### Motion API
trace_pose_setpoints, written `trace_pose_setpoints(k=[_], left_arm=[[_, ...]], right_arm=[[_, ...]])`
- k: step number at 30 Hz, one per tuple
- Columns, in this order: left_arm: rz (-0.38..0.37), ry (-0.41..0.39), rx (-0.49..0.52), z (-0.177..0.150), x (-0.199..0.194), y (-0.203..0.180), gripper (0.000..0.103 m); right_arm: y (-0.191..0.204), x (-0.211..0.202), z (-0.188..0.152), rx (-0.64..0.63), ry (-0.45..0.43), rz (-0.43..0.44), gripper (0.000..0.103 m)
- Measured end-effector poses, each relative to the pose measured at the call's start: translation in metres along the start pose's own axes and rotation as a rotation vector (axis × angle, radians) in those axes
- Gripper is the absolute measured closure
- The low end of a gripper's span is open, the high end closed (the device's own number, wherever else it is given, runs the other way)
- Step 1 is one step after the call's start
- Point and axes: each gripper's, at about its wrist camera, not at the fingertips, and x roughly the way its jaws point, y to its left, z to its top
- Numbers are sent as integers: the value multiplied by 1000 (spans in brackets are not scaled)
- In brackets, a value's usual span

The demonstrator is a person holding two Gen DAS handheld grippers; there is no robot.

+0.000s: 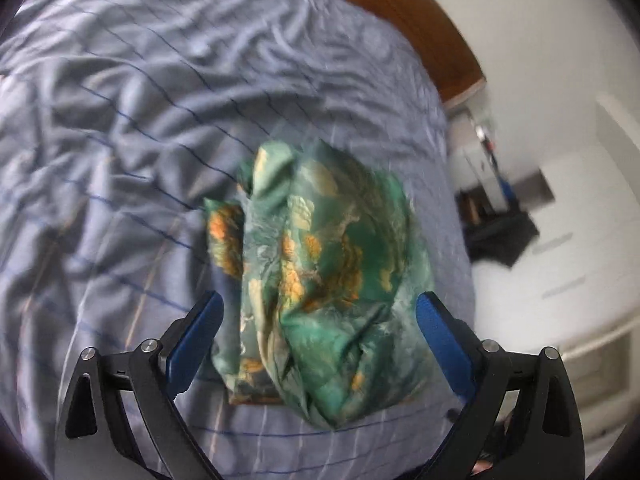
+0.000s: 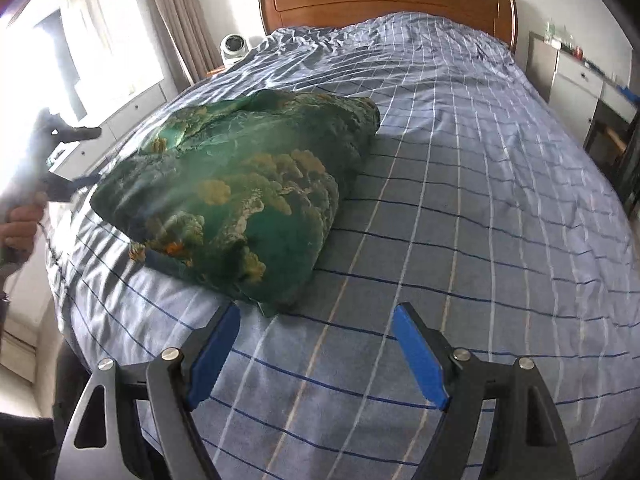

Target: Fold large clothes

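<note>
Bed [image 2: 460,184] filled both views, covered by blue checked sheet [image 2: 480,240], wrinkled toward the head end. Wooden headboard [image 2: 384,0] stood at the far edge, against a white wall. Curtain [image 2: 176,12] hung by a bright window past the bed's far left corner. White drawers [image 2: 576,76] stood past the far right corner. Small white fan [image 2: 233,46] sat beside the bed's left edge near the headboard.

Garment [image 2: 240,196], green with orange and cream print, lay bunched in a rough folded heap on the sheet by the bed's left edge, toward the near end. One corner of it pointed at the near edge.

Right gripper [image 2: 316,320] hovered over the sheet at the near edge, blue fingers [image 2: 420,356] spread wide, nothing between them, garment corner just ahead of the left finger. Left gripper [image 1: 320,308] was above the garment [image 1: 316,280], fingers [image 1: 444,344] spread either side of the heap; view blurred, could not tell if pads touched cloth. In the right wrist view the left gripper [image 2: 68,160] showed at the bed's left edge, washed out by glare, a hand [image 2: 20,224] gripping it.
</note>
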Motion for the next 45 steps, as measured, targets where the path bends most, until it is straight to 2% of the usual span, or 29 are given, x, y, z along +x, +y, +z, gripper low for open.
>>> trace_pose_setpoints(k=[2, 5, 10, 12, 14, 16, 18, 19, 20, 23, 24, 25, 26, 27, 29, 32, 34, 39, 45], left_arm=[[7, 63, -17, 5, 29, 11, 6], [19, 126, -110, 2, 65, 37, 6], [-78, 134, -166, -11, 85, 52, 1], [-98, 140, -149, -13, 92, 49, 1], [-96, 149, -132, -13, 100, 47, 1], [-93, 165, -118, -12, 110, 44, 1], [-80, 178, -95, -10, 120, 39, 0], [-76, 180, -86, -8, 123, 37, 0], [-74, 181, -80, -8, 126, 35, 0], [-81, 188, -91, -2, 139, 31, 1], [-74, 187, -90, -1, 143, 30, 6], [-68, 182, -79, 0, 141, 28, 15], [-53, 166, -51, 1, 140, 17, 31], [-15, 145, -5, 0, 136, 5, 40], [39, 118, 65, -3, 131, -16, 48], [81, 69, 146, -7, 120, -49, 50], [68, 30, 170, 3, 115, -69, 50], [44, -19, 194, 31, 118, -93, 50], [55, -40, 221, 47, 141, -95, 50]], right_arm=[[-1, 2, 5, 17, -8, 40, 22], [-2, 1, 16, 37, -25, 106, 22], [-24, 13, 42, 102, -53, 195, 22], [-36, 28, 53, 133, -54, 222, 22], [-47, 54, 64, 165, -18, 266, 22], [-50, 87, 71, 186, 40, 332, 22], [-50, 112, 73, 207, 76, 438, 22], [-50, 126, 73, 227, 98, 479, 20], [-50, 135, 71, 246, 104, 493, 11], [-54, 161, 70, 331, 109, 568, 8], [-55, 167, 71, 350, 120, 581, 8], [-53, 171, 71, 358, 130, 583, 8], [-49, 172, 74, 346, 132, 566, 10], [-44, 169, 77, 322, 127, 542, 11], [-26, 152, 83, 224, 98, 458, 17], [0, 123, 88, 76, 18, 358, 23], [4, 109, 92, 43, -24, 345, 23], [-14, 93, 134, 37, -101, 356, 23], [-51, 117, 192, 53, -124, 367, 23]])
